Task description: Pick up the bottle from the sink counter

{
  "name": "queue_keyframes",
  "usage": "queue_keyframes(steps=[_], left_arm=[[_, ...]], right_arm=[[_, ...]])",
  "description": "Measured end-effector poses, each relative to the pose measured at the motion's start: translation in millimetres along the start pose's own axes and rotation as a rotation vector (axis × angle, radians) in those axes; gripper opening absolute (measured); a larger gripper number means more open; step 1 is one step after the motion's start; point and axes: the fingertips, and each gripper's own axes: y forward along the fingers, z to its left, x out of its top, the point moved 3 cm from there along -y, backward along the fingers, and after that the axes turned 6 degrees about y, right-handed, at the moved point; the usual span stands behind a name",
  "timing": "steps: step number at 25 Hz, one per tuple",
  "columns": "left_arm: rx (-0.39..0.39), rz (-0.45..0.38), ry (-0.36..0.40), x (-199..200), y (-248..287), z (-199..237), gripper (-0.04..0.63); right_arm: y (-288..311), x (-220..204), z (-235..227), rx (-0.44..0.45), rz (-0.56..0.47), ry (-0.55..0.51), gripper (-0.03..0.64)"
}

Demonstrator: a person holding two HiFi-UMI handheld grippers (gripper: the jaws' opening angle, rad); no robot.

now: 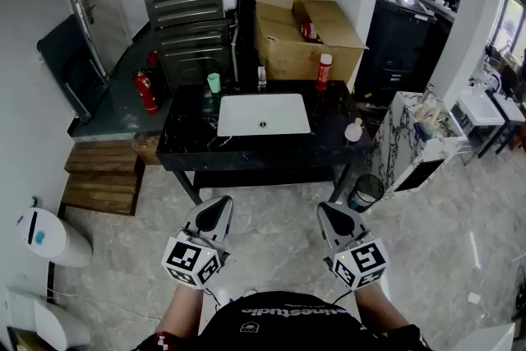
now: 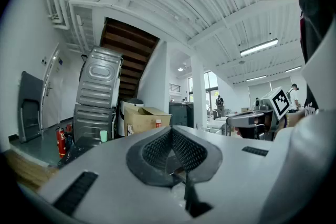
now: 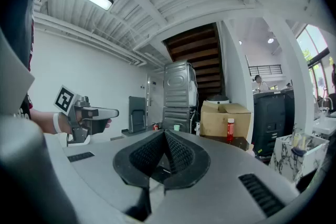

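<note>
Standing on the black tabletop [image 1: 187, 137] right of the sink [image 1: 242, 117], label too small to read, the red bottle [image 1: 325, 71] is well apart from left gripper [image 1: 215, 211] and right gripper [image 1: 334, 218], both pressed together, empty.

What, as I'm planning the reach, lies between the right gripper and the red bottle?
Head view: only floor, then black countertop beside the sink.
</note>
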Motion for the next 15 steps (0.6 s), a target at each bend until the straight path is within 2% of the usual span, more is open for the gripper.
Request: queue_keyframes(steps=[15], left_arm=[[-0.029,0.002,-0.01,-6,2,15,0.014]], right_arm=[[16,-7,13,-0.004,0.015,-0.023,0.037]])
